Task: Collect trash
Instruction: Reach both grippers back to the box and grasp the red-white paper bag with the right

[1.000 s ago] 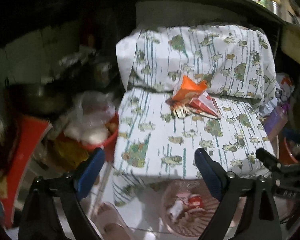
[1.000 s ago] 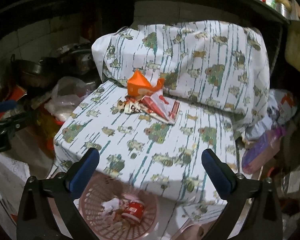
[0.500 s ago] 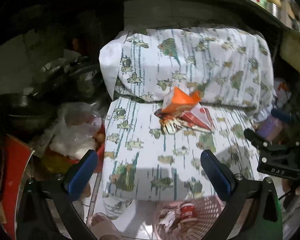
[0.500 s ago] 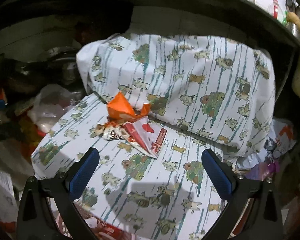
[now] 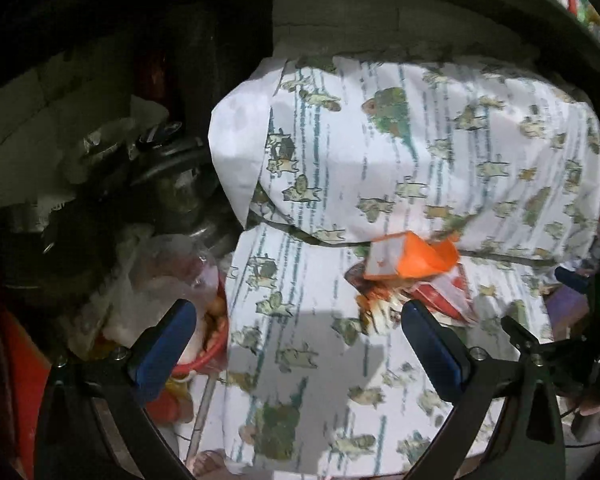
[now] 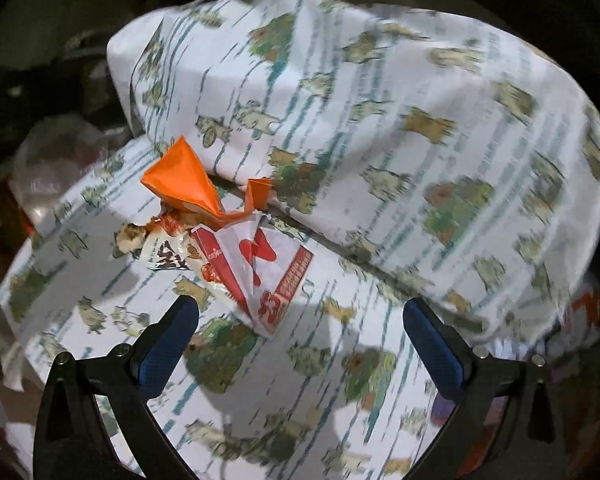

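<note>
Dim, cluttered room w/ a cushion seat covered in a white animal-print cloth (image 6: 260,380), a matching back cushion (image 6: 380,100) behind it. Far left in the left wrist view: dark pots (image 5: 168,184), a clear plastic bag (image 5: 168,264) over a red tub (image 5: 216,354), all just beside the seat edge. Left gripper (image 5: 298,344) hovers over the seat's left-front part, jaws spread wide, nothing between them. Moving right, the trash sits mid-seat, close to the crease where seat meets back: an orange wrapper (image 6: 188,184) standing crumpled on top, a brown-printed snack packet (image 6: 168,244) under it, a red-and-white wrapper (image 6: 260,276) lying flat and partly under the orange one, pointing toward the right gripper (image 6: 300,340). That gripper is also released, empty, above the cloth w/ the red-and-white corner just ahead of the gap between its fingers. Risks, imo: wrappers are thin, flat, slippery, so closing low could pinch the cloth along w/ the foil and drag the cover; closing on one corner only prob lifts one piece and leaves or scatters the rest; the orange one is light and could tip off toward the clutter at left. Both grippers converge on one small pile, so they could bump. Right view is motion-blurred, so exact contact w/ cloth can't be told.
</note>
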`<state>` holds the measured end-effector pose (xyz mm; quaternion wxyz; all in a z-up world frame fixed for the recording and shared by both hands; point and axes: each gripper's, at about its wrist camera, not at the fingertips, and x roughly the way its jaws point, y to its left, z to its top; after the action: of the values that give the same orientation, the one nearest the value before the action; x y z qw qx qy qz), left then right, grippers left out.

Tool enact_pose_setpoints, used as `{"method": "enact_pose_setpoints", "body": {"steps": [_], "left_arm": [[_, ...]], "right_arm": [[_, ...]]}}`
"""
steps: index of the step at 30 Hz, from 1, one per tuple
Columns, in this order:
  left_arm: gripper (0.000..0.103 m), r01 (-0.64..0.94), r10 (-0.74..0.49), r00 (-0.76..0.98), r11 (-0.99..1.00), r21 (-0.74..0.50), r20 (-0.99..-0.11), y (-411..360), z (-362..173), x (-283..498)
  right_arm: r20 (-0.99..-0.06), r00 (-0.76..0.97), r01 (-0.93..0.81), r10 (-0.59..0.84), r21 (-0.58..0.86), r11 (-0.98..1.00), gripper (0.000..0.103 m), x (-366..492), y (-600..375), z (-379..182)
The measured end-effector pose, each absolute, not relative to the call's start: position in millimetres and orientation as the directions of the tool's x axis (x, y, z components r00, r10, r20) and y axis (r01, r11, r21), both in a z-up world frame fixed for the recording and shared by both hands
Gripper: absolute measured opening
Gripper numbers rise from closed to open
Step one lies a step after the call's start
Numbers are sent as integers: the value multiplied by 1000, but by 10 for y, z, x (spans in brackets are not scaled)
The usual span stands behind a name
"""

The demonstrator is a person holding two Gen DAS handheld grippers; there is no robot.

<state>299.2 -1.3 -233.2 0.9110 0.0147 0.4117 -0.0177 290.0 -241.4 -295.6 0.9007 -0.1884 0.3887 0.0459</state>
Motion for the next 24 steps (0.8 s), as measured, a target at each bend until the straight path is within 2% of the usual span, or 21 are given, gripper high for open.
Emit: {"method": "enact_pose_setpoints", "body": {"steps": [5,8,11,13,17,18,20,21,23,24], "left_arm": [[103,26,-74,602,997,-74,-795,38,-2437,3301],[103,6,-34,618,999,-39,-786,49,-2452,3403],[103,-29,33,627,999,18,-778,77,-2511,3484],[103,-53,69,612,998,46,-788,102,-2584,3530],[103,-66,14,567,997,-29,-824,169,-2659,3580],[103,-65,6,566,997,-37,-824,167,-2657,3579],[103,-61,14,572,998,-26,-820,147,-2646,3576],[103,-59,23,577,998,-13,-816,134,-2642,3576],[103,-53,35,581,999,5,-813,101,-2644,3577],[103,-50,37,581,999,10,-813,85,-2647,3582]], "right_arm": [[-769,634,-305,-76,-339,890,102,3232,-2234,-3237],[-787,605,-306,-121,-371,877,102,3388,-2113,-3407],[-827,551,-280,-108,-305,910,102,3560,-2030,-3523],[-831,542,-266,-124,-310,913,102,3649,-1958,-3618],[-816,546,-233,-192,-367,900,100,3738,-1907,-3773],[-815,543,-222,-201,-370,902,97,3754,-1914,-3800],[-815,551,-205,-181,-343,917,75,3762,-1956,-3820],[-823,544,-211,-162,-321,923,70,3770,-1974,-3829],[-853,510,-212,-111,-249,945,47,3790,-2036,-3836],[-867,491,-201,-83,-205,958,41,3796,-2072,-3813]]}}
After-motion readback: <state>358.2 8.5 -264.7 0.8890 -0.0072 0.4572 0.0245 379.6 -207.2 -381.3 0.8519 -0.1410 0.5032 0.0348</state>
